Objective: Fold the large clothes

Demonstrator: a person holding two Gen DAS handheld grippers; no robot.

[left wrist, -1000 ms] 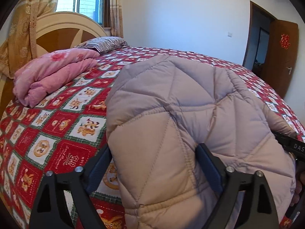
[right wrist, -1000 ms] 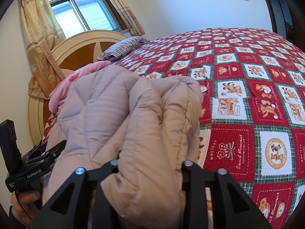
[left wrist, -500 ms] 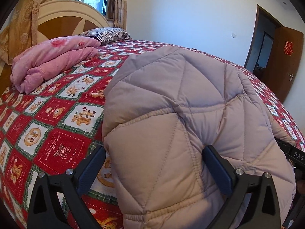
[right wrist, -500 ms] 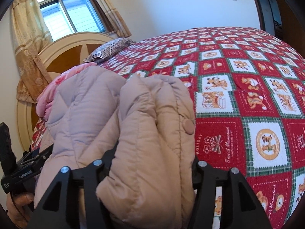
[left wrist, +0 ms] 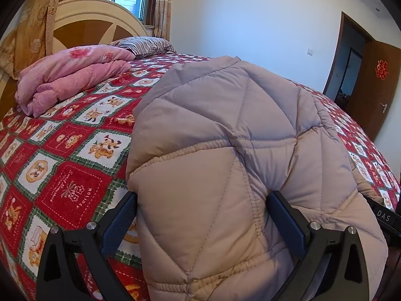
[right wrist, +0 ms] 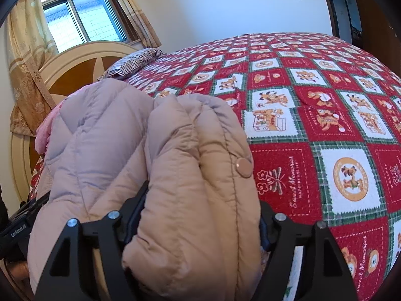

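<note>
A beige quilted down jacket (left wrist: 225,150) lies bunched over the near part of the bed. My left gripper (left wrist: 200,215) is shut on a thick fold of the jacket, which bulges between its blue-padded fingers (left wrist: 120,215). My right gripper (right wrist: 198,215) is shut on another thick fold of the same jacket (right wrist: 190,165), by a round snap button (right wrist: 244,164). Each gripper shows at the edge of the other's view, the right one in the left wrist view (left wrist: 383,218) and the left one in the right wrist view (right wrist: 17,230).
The bed carries a red, white and green patchwork cover (right wrist: 325,125). A folded pink quilt (left wrist: 67,75) and a striped pillow (left wrist: 145,45) lie by the wooden headboard (left wrist: 82,25). A window with curtains is behind it. An open brown door (left wrist: 371,87) is at the right.
Both grippers have moved forward over the bed with the jacket in them, and their fingers stand a little wider around the thick folds. The jacket bunches higher in both views.
</note>
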